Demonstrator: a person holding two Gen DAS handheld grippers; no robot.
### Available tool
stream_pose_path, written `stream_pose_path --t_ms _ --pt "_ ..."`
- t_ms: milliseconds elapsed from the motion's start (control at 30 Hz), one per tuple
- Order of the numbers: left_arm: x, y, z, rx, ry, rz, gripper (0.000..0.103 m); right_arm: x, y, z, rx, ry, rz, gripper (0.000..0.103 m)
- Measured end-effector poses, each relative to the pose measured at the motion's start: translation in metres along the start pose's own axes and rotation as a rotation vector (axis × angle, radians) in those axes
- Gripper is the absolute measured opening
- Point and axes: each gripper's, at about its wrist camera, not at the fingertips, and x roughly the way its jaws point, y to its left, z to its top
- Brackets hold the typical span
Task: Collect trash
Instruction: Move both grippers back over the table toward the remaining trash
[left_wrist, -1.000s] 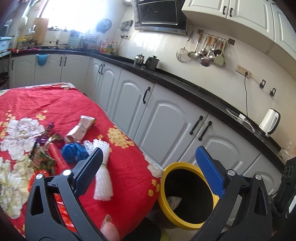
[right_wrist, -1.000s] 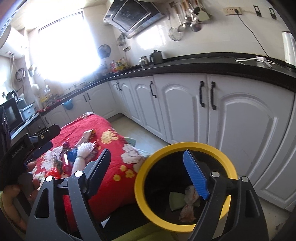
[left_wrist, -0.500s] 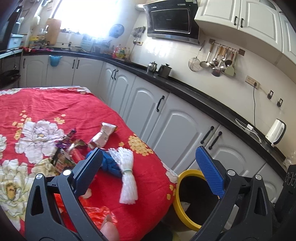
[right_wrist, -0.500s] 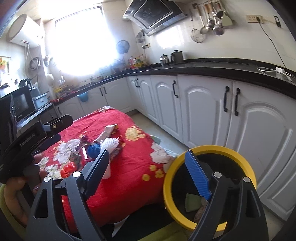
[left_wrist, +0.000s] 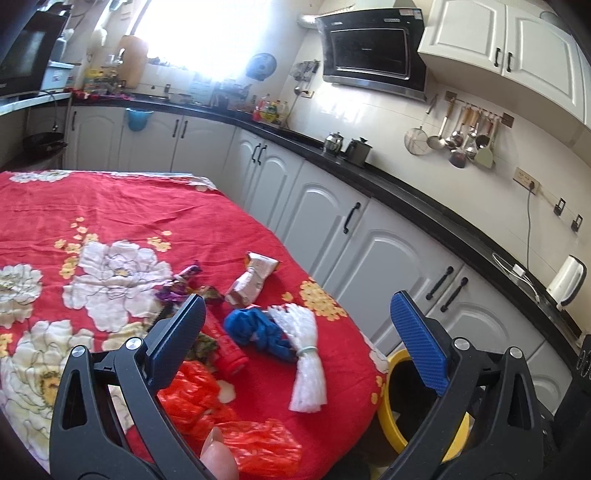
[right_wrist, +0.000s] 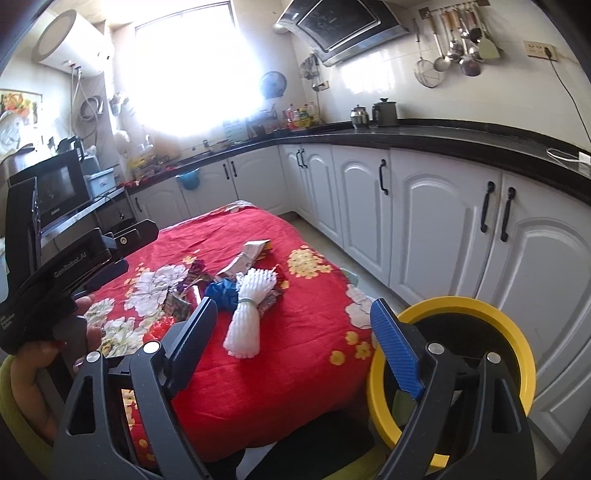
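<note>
While partly legible as "GenRobot.AI", lettering on left gripper (right_wrist: 79, 258) body; jaws spread wide, empty. Right gripper (right_wrist: 291, 332) likewise wide open, nothing between pads. Trash heaped on red floral tablecloth (left_wrist: 122, 206): white foam net (left_wrist: 304, 354), blue bag (left_wrist: 255, 330), crumpled carton (left_wrist: 253, 278), orange-red plastic (left_wrist: 207, 402). Yellow-rimmed bin (right_wrist: 517, 369) on floor beside table. Compared with a second earlier: bin shifted toward right frame edge, table more central.
</note>
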Motion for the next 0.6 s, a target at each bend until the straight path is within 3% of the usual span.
stream_pose_path --t_ms 600 --pt "0.003 0.07 0.014 -0.118 0.001 0.121 0.092 0.046 0.04 0.011 -0.083 0.047 0.045 0.082"
